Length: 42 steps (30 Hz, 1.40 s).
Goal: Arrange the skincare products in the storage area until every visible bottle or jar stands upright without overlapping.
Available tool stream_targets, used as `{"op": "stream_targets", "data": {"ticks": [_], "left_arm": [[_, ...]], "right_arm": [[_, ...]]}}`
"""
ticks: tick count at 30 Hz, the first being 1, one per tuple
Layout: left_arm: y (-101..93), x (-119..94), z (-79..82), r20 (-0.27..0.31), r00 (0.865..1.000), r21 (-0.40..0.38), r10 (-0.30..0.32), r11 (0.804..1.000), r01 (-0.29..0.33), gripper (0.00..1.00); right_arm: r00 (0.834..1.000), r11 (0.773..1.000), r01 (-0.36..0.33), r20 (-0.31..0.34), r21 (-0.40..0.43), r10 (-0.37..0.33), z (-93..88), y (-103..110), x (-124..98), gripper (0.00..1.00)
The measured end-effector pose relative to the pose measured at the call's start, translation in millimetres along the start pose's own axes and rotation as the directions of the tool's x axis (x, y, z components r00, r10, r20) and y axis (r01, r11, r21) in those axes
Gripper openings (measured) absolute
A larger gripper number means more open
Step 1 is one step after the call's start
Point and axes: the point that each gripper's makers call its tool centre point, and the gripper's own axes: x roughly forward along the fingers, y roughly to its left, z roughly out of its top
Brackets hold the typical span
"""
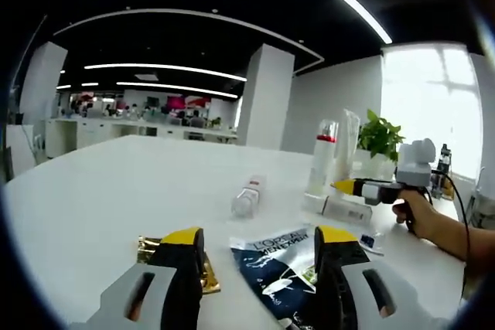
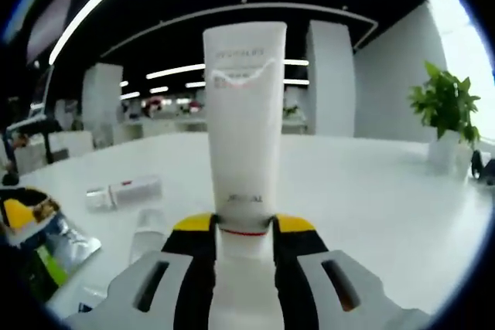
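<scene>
- In the left gripper view, the left hand-held gripper (image 1: 259,256) stood wide open with nothing between its yellow-tipped jaws; it hung low over the white desk (image 1: 116,191).
- Under and between those jaws lay a dark blue sachet (image 1: 278,268) flat on the desk; a gold sachet (image 1: 155,256) lay just beside it, partly behind the left jaw.
- Further out, a small clear bottle (image 1: 247,197) lay on its side, well apart from the sachets.
- Beyond it, a tall white tube with a red band (image 1: 322,156) stood upright; a white box (image 1: 340,208) lay flat at its foot.
- The right hand-held gripper (image 1: 344,186), held by a person's hand (image 1: 414,210), reached in beside that tube in the same view; a potted plant (image 1: 380,138) stood behind.
- In the right gripper view, the right hand-held gripper (image 2: 244,226) was closed snugly on the lower end of a white tube (image 2: 244,129); the tube stood upright between the jaws.
- To its left in that view, a small white and red tube (image 2: 124,191) lay on its side on the desk; a clear bottle (image 2: 147,233) lay nearer the jaws; a foil sachet (image 2: 54,249) lay at the left edge.
</scene>
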Motion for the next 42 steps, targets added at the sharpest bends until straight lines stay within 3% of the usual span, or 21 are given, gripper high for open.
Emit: {"op": "stream_targets", "data": {"ticks": [12,19,23,29,30,31,34,35,38,42], "left_arm": [[-0.2,0.8,-1.3,-0.008,1.0,0.006,0.001,1.0,-0.001,0.59],[0.3,0.2,-1.0,-0.006,1.0,0.003,0.001,1.0,0.0,0.6],[-0.2,-0.9,-2.2,-0.01,1.0,0.006,0.001,1.0,-0.001,0.6],[0.5,-2.3,-2.3,-0.007,1.0,0.0,0.003,1.0,-0.003,0.6],[0.5,-3.3,-2.7,-0.007,1.0,-0.001,0.003,1.0,-0.003,0.6],[0.4,-3.9,-3.0,-0.007,1.0,-0.002,0.004,1.0,-0.004,0.6],[-0.1,-5.5,-4.6,-0.011,1.0,-0.003,0.006,1.0,-0.006,0.6],[0.0,-5.8,-4.8,-0.011,1.0,-0.001,0.008,1.0,-0.008,0.6],[-0.9,-5.6,-5.6,-0.014,1.0,0.0,0.008,1.0,-0.008,0.6],[-1.8,-6.4,-7.6,-0.021,1.0,0.011,0.013,1.0,-0.012,0.6]], "right_arm": [[1.0,1.0,-0.006,-0.002,-0.008,0.006,-0.3,1.5,1.6,0.26],[0.999,1.0,-0.012,0.038,0.018,0.012,10.3,0.9,-11.3,0.29],[1.0,1.0,-0.005,0.021,0.03,0.004,9.5,0.0,-19.4,0.33],[0.999,0.996,-0.026,0.037,0.081,0.024,26.5,0.3,-37.1,0.23],[0.998,0.996,-0.026,0.068,0.09,0.02,34.2,-0.7,-41.1,0.21],[0.991,0.994,-0.051,0.128,0.102,0.038,47.8,1.5,-46.6,0.2],[0.972,0.978,-0.128,0.215,0.166,0.091,64.2,10.9,-60.4,0.16],[0.973,0.973,-0.141,0.206,0.182,0.102,63.4,13.9,-63.0,0.17],[0.966,0.975,-0.21,0.168,0.068,0.196,63.5,36.6,-66.3,0.26],[0.94,0.946,-0.323,0.1,-0.039,0.325,68.2,73.2,-62.8,0.27]]}}
